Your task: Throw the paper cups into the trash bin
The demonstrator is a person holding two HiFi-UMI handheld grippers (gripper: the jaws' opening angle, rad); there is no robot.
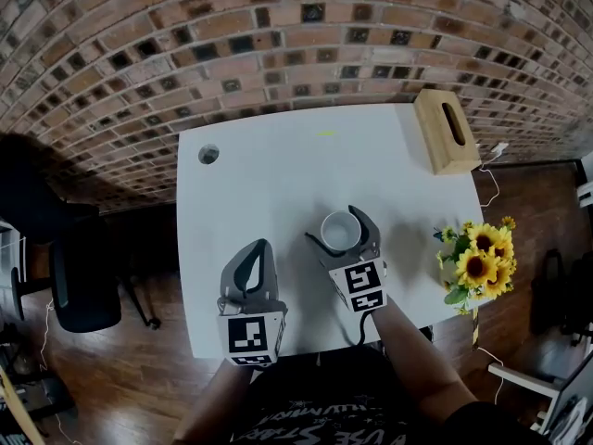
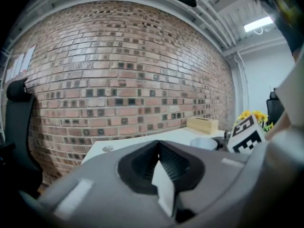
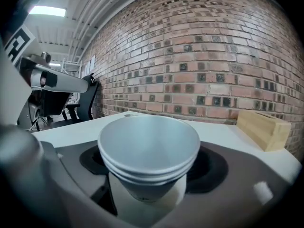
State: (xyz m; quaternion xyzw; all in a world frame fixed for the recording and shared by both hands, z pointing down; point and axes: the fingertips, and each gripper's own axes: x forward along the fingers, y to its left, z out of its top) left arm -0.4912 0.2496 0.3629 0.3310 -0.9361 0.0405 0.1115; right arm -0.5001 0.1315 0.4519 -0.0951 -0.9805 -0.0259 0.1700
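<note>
Your right gripper has its jaws spread wide around the nested paper cups near the tabletop's front edge - framing them for a pinch, not gripping yet - while your left gripper waits alongside, jaws together, empty.

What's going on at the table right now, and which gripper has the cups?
A person works at the white table with a gripper in each hand. The right gripper has its jaws open around a stack of paper cups standing on the table; the pads do not look pressed on it. The left gripper, jaws together and empty, hangs near the table's front edge. No trash bin shows in any view.
</note>
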